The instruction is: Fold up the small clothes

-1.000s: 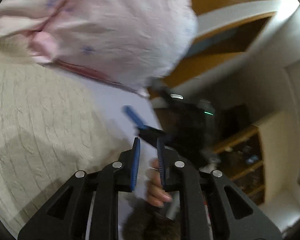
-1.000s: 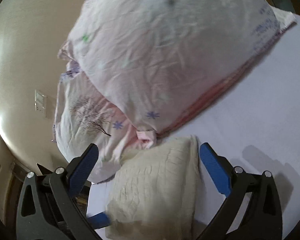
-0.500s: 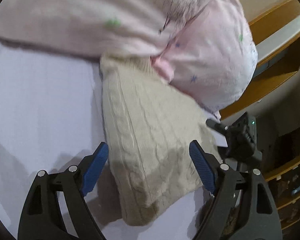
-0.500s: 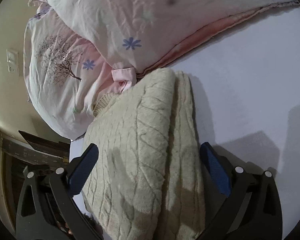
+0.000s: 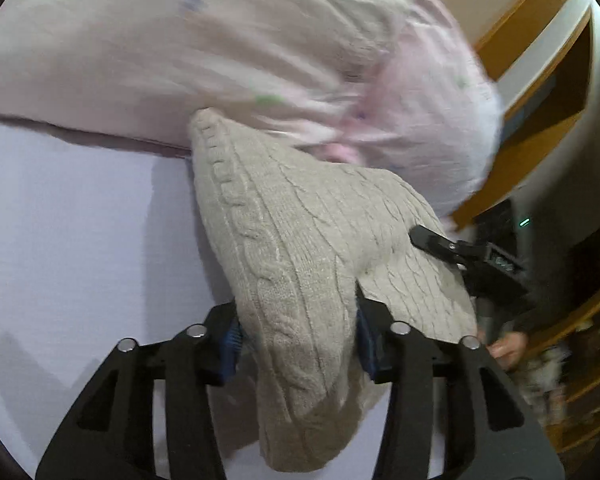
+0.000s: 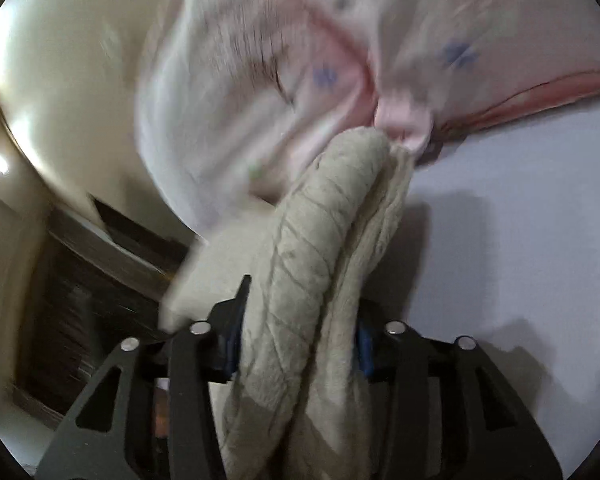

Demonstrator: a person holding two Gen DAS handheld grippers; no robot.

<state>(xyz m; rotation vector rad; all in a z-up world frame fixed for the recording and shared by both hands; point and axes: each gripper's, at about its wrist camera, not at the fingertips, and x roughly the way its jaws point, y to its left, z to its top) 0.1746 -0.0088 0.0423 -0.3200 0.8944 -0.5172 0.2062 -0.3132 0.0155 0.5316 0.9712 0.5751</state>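
Now both jaws pinch the folded cream sweater (image 5: 300, 248) beside pink pillows (image 5: 228, 52).

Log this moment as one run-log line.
left gripper: shut on sweater | right gripper: shut on sweater | pillows: touching sweater

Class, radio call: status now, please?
Left gripper, right gripper both shut on cream knit sweater. Pink pillows crowd its far end.

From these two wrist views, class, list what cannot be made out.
- Left wrist view: the blue pads of the left hand-held gripper are mostly covered by the knit sweater.
- Right wrist view: the dark furniture is motion-blurred.
- Both views: the pink pillows are blurred and cut off.
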